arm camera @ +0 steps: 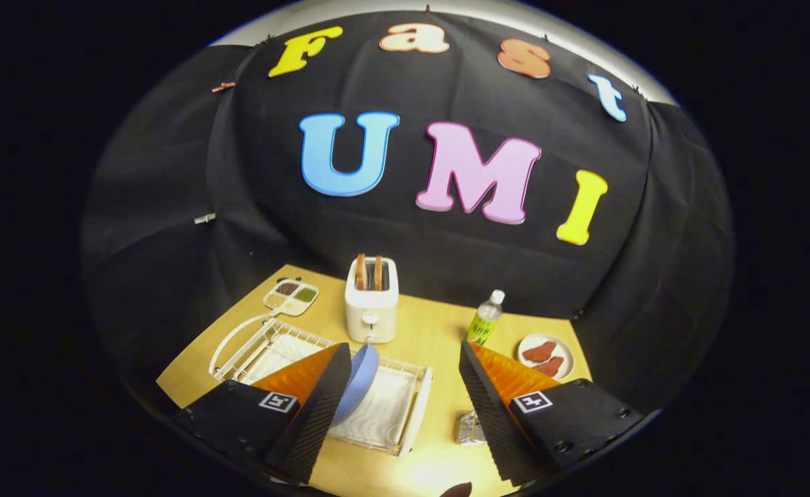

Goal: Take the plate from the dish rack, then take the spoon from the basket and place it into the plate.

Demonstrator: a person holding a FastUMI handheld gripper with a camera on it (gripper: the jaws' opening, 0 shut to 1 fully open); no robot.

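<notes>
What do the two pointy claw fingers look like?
The claw has two wedge-shaped fingers. Each is black with a ribbed, grippy inner face and a bright orange panel along its top. Further back, each black base carries a small white square sticker with a black pattern, plus round screws.

The gripper (pixel 401 407) hung above the dish rack (pixel 405 407), tilted down toward it, with its jaws spread wide. The left finger (pixel 308 414) sat over the rack's middle, its ribbed black pad facing inward, its tip close against the rack's blue plate (pixel 358 386); whether it touched could not be told. The right finger (pixel 495 414) stood off the rack's right side, well apart from it. Nothing was pressed between the two.
</notes>
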